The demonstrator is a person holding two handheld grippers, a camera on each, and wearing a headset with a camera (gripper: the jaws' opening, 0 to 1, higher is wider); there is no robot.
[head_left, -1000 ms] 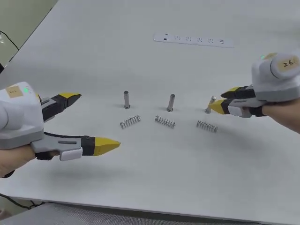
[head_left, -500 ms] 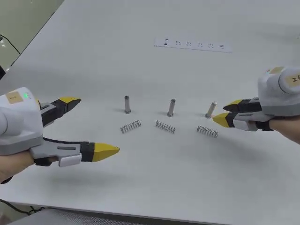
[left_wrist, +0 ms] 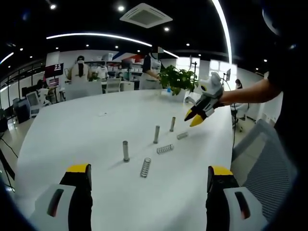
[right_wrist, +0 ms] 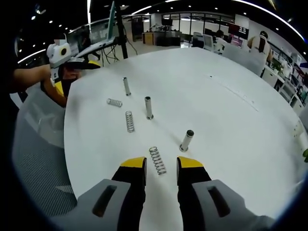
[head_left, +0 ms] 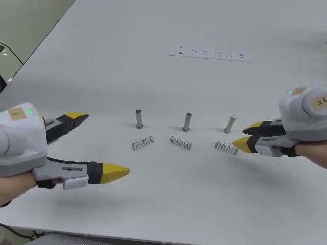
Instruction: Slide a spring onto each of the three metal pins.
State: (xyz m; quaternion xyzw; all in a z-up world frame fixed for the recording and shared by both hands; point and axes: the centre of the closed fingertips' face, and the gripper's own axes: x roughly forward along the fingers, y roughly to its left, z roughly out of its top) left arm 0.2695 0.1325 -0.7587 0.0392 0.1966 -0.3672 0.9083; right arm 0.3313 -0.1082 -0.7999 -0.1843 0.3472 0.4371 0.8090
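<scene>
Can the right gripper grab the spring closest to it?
Probably yes. The right gripper is open, the spring lies on the table just ahead of its jaws, and nothing sits between them.

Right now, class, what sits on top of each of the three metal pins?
Nothing: the left pin, middle pin and right pin all stand bare-topped. The springs lie on the table beside them. Nothing covers the pin tops.
</scene>
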